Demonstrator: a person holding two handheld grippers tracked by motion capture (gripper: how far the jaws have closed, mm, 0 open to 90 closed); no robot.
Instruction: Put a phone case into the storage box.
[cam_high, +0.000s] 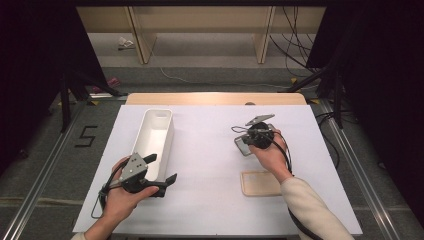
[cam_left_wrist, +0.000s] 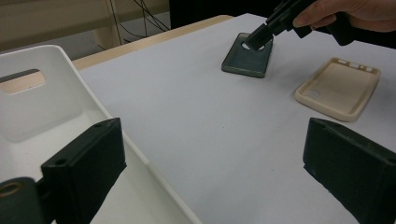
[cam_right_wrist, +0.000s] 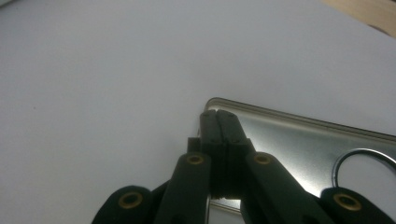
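Grasp step in hand: right tool clamped shut on dark phone case edge, left tool open and idle; next, lift it clear toward white bin.

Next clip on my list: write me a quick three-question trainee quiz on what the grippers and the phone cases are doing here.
1. True or false: the right gripper has its jaws closed together over the grey phone case.
2. Which thing does the left gripper hover beside with its jaws wide apart?
A. the white bin
B. the beige phone case
C. the table's wooden edge
3. Fill in: the beige phone case lies on the white table cover, on the side of the grey phone case that is ____ the person.

Key
1. True. The jaws are shut near the case's corner; whether they pinch its rim cannot be told.
2. A
3. nearer to
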